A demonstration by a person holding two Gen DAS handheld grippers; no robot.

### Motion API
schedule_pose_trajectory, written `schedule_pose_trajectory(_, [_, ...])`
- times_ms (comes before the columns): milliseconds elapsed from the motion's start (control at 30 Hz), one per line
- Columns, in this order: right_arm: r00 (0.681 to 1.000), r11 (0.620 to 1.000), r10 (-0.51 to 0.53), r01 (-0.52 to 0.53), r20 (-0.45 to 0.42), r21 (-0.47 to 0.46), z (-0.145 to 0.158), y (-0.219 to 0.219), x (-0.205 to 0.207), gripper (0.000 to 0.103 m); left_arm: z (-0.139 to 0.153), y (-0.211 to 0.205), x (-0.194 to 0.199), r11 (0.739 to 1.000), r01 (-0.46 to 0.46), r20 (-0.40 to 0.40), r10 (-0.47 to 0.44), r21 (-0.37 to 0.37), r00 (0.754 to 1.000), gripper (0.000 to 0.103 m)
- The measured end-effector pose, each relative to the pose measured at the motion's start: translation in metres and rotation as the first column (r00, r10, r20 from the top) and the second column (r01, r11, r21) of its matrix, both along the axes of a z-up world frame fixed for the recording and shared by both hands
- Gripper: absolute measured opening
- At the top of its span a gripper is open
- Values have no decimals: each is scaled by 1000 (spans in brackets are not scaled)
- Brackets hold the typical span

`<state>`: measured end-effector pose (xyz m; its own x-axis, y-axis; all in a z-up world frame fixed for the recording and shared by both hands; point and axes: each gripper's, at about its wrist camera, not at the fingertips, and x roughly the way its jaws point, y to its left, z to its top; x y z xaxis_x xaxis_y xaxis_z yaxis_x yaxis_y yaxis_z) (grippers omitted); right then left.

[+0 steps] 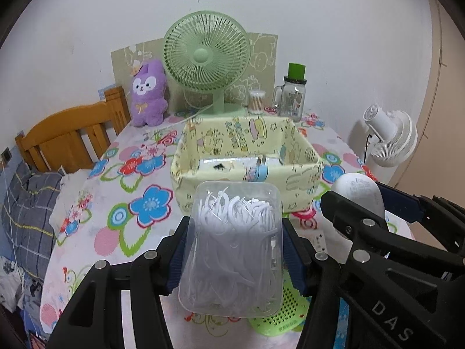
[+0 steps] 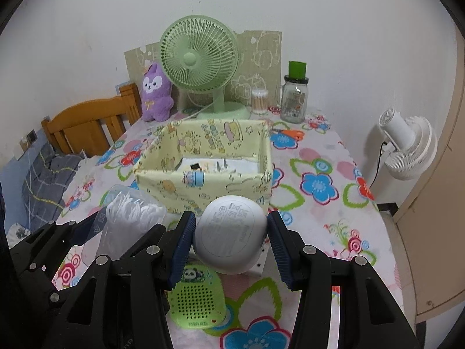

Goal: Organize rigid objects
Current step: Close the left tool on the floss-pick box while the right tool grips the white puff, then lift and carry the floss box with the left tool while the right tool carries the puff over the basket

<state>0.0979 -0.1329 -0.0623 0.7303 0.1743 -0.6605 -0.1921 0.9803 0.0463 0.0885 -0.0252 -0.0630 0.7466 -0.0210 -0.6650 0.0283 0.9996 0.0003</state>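
Left gripper: black jointed frame, ribbed blue pads, closed on both long sides of a clear plastic box. Box: rounded rectangle, thin glossy walls, packed with white floss picks; lower centre of the left wrist view, raised off the cloth.

Right gripper: same build, pads pressed on either flank of a white oval case. Case: smooth, matte, pebble-shaped, fine grey print on its flat face; lower centre of the right wrist view.

Green perforated case: flat, rounded-square, dotted with holes, panda sticker on top; lies on the tablecloth at the bottom of frame, below the oval case.

Tablecloth: pale ground, bold flower print in blue, red, pink and green.

Fabric bin: soft-sided, square, pale yellow with cartoon print, open top; centre of frame, just beyond both held items. Flat pieces lie inside; what they are I cannot tell.

Desk fan: mint-green plastic, round ribbed grille; upper centre.

Plush toy: purple, fuzzy; left of the fan.

Glass jar: clear, green cap; right of the fan.

Cotton-swab tub: small clear cylinder, between fan and jar.
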Motion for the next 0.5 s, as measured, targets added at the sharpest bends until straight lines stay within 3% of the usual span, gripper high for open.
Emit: schedule_pose_trajectory(500, [999, 1000, 6, -7, 54, 13, 34, -5, 22, 54, 33, -3, 24, 1000, -3, 42, 2, 28, 999, 61])
